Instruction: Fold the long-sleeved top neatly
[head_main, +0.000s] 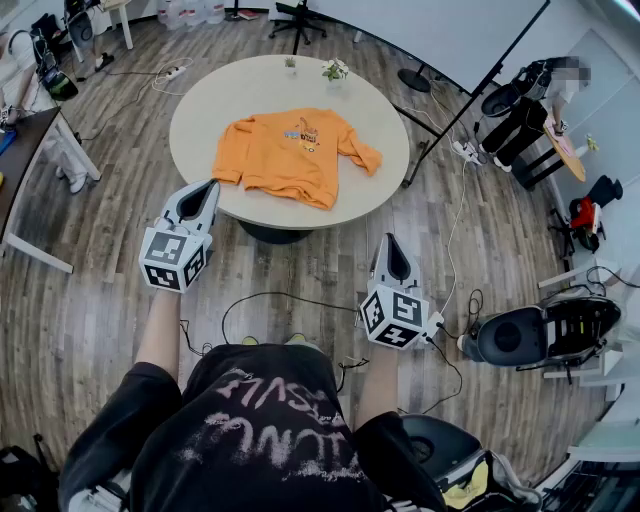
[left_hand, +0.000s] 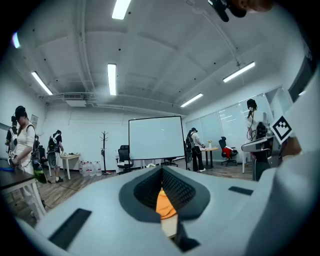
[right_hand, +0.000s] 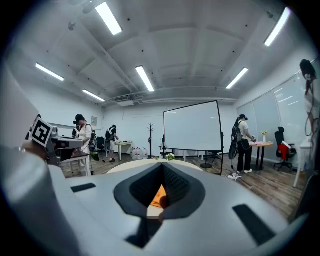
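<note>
Left gripper (head_main: 208, 190) and right gripper (head_main: 389, 245) point forward, fingers (left_hand: 180, 189) seemingly closed, empty.

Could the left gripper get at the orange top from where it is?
Probably yes. The left gripper is by the round table's near edge, with nothing between it and the orange top. Its jaws are shut, so they must open first.

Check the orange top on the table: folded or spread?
Spread: the orange top lies front up on the round table, both sleeves out.
</note>
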